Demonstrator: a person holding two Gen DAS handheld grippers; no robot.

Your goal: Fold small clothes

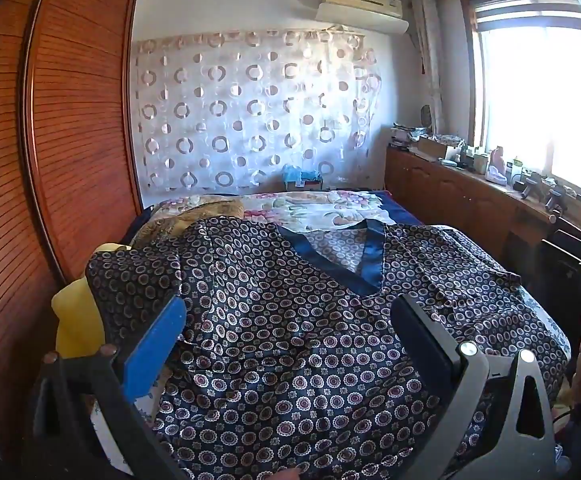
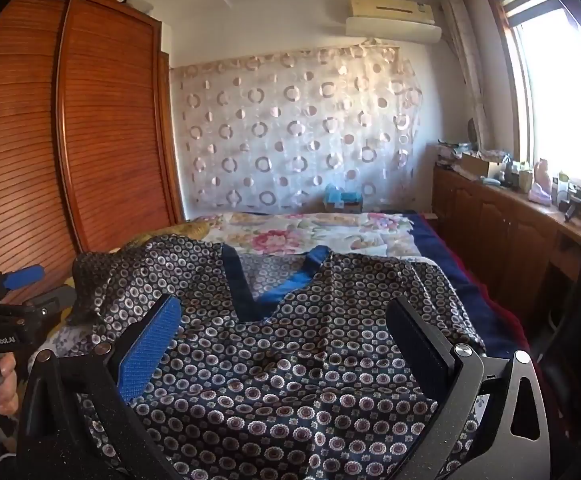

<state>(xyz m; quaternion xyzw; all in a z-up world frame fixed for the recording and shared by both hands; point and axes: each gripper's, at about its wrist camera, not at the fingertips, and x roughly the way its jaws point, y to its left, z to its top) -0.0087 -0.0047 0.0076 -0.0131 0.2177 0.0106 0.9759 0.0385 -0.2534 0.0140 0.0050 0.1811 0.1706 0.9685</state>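
A dark navy top [image 1: 290, 320] with a small ring-and-flower print and a blue satin V-neck band [image 1: 370, 264] lies spread flat on the bed, neck pointing away from me. My left gripper [image 1: 290, 316] hovers over its lower middle, jaws wide open with nothing between them. In the right wrist view the same top [image 2: 310, 360] fills the foreground, its V-neck [image 2: 250, 296] just ahead. My right gripper [image 2: 286, 320] is open above the cloth. The left gripper [image 2: 18, 280] shows at the left edge, held by a hand [image 2: 2, 376].
The bed carries a floral sheet [image 1: 310, 208] and a yellow cloth [image 1: 78, 320] at its left edge. A wooden wardrobe [image 1: 70, 120] stands close on the left. A low wooden cabinet [image 1: 470, 196] with clutter runs under the bright window on the right.
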